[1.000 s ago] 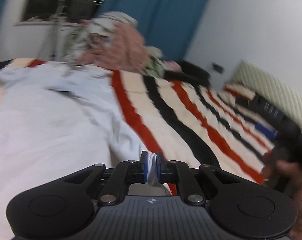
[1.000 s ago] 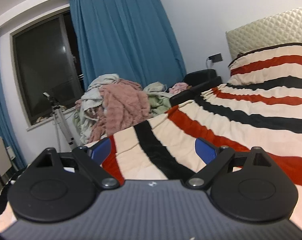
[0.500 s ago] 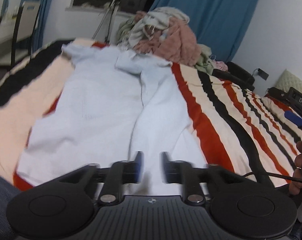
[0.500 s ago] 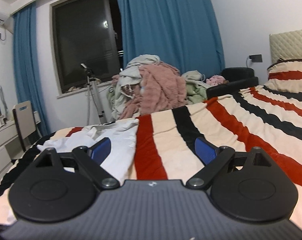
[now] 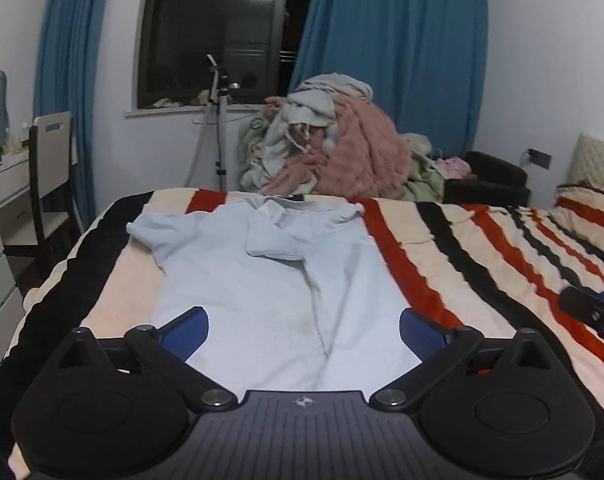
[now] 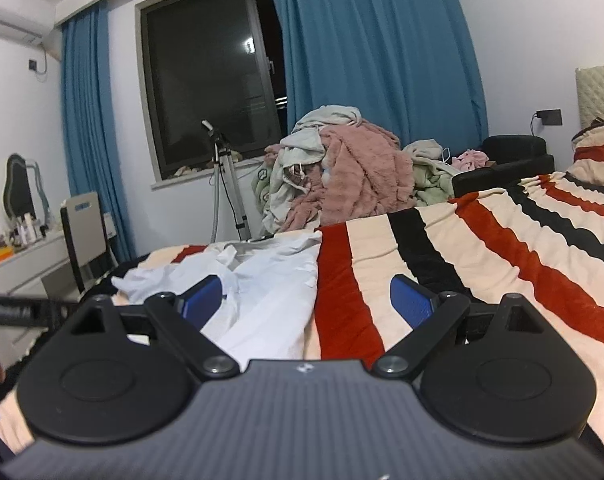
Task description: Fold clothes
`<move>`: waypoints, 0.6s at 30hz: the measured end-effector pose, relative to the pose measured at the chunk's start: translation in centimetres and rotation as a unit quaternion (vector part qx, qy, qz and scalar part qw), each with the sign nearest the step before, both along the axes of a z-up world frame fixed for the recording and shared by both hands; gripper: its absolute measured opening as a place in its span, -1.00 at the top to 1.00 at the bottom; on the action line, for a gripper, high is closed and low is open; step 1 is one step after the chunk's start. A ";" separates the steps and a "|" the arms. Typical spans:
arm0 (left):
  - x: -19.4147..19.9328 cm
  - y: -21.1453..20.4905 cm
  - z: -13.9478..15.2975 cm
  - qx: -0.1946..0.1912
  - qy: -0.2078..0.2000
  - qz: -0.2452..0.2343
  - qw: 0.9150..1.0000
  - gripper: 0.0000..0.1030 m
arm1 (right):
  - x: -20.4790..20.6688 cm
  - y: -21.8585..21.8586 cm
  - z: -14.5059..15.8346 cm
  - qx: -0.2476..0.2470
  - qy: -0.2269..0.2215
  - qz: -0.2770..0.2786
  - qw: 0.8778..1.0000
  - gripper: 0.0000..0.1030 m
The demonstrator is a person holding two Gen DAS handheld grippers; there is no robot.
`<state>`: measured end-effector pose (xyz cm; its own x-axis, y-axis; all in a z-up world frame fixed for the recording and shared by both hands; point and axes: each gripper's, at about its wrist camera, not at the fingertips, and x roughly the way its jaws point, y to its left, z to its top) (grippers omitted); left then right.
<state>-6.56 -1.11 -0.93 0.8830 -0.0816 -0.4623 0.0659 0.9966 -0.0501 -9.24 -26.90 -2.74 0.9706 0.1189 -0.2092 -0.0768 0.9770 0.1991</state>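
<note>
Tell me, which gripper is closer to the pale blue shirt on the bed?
Left. The left gripper hangs right over the pale blue shirt, jaws opening, nothing between them. The right gripper sits off the shirt's side edge, over the striped blanket.

The near hem of the pale blue shirt (image 5: 270,280) is hidden behind the left gripper (image 5: 303,328) body in the left wrist view. At that view's right edge the right gripper (image 5: 593,312) is cut off, only a dark part showing over the striped blanket (image 5: 481,248). In the right wrist view, lettering on the dark bar (image 6: 18,312) left of the shirt (image 6: 270,280) is too blurred to read. Small bottles on the desk (image 6: 26,256) are too small to tell apart.
</note>
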 end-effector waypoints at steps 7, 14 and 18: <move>0.4 2.9 -2.9 -0.028 0.038 0.034 0.998 -0.99 | 2.2 1.4 -1.5 -0.031 0.037 0.006 0.999 -0.79; 0.5 4.2 -3.2 -0.048 0.051 0.047 0.996 -0.99 | 2.9 2.0 -2.1 -0.054 0.064 -0.001 0.996 -0.79; 0.3 3.7 -3.2 -0.038 0.049 0.042 0.997 -0.99 | 3.1 2.4 -2.2 -0.066 0.074 0.000 0.995 -0.79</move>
<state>-6.28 2.57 -4.10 0.8394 -0.0480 -0.5414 -0.0263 0.9914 -0.1286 -6.11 -24.53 -4.98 0.9281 0.0799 -0.3637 -0.0553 0.9955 0.0774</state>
